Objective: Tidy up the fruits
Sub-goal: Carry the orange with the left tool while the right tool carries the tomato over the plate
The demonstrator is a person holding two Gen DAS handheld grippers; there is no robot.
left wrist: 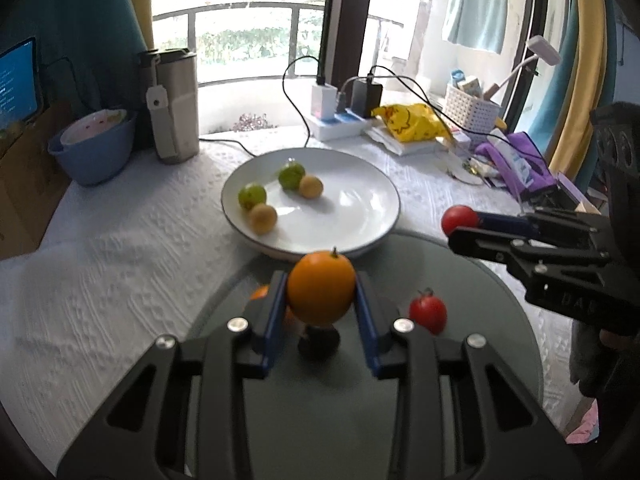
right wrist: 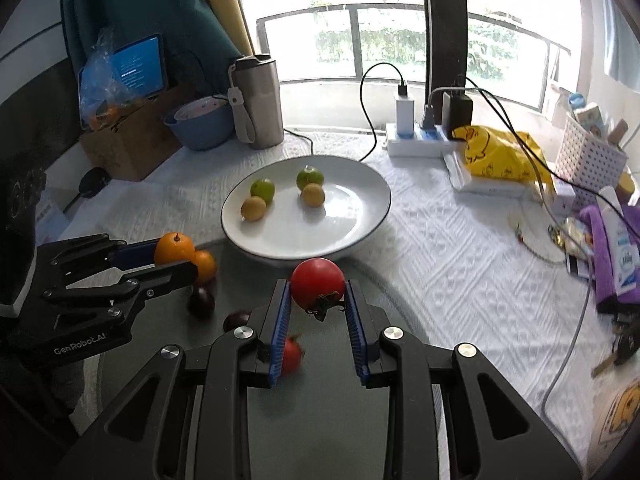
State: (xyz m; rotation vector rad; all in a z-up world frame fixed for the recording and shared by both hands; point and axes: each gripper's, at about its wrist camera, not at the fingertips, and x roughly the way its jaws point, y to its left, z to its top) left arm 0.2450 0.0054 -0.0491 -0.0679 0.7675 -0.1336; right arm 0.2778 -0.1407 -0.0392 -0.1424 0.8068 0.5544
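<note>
Orange (left wrist: 321,289) — tomato (right wrist: 317,283) — each between fingers

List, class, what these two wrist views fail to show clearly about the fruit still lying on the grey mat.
- Second orange: left wrist view, mostly hidden behind the left gripper finger.
- Dark fruit: left wrist view, blurred under the held orange; kind unclear.
- Loose red tomato: right wrist view, blurred, half covered by a right gripper finger.
</note>
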